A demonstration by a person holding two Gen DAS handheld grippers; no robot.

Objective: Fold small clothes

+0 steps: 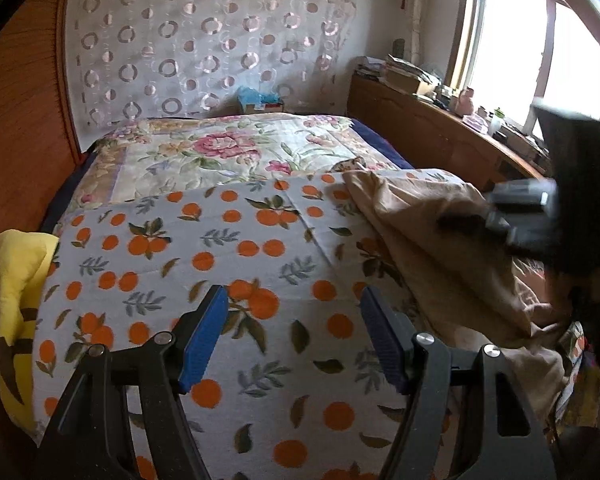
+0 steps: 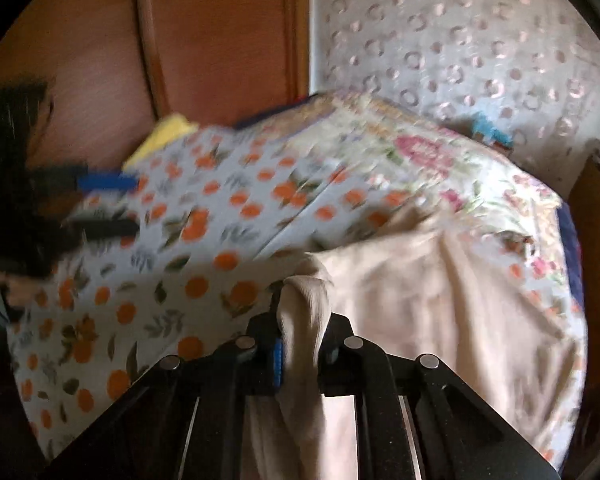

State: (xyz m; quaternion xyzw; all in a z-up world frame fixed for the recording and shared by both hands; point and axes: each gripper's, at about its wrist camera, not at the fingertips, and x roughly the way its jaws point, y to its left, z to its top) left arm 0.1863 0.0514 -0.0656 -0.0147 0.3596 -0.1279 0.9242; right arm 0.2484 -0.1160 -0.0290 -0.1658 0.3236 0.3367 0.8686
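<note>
A beige garment (image 1: 432, 240) lies crumpled on the right side of the bed, over an orange-print blanket (image 1: 220, 248). In the right wrist view my right gripper (image 2: 300, 344) is shut on a bunched edge of that beige garment (image 2: 440, 312), which rises in a fold between the blue pads. The same gripper shows blurred at the right of the left wrist view (image 1: 512, 216), over the cloth. My left gripper (image 1: 290, 336) hangs open above the blanket with nothing between its blue pads (image 1: 204, 340). It also shows at the left edge of the right wrist view (image 2: 104, 204).
A floral quilt (image 1: 228, 152) covers the far half of the bed. A yellow cloth (image 1: 16, 280) lies at the bed's left edge beside a wooden panel (image 1: 20, 120). A cluttered wooden ledge (image 1: 452, 112) runs under the window on the right. A patterned curtain (image 1: 204, 36) hangs behind.
</note>
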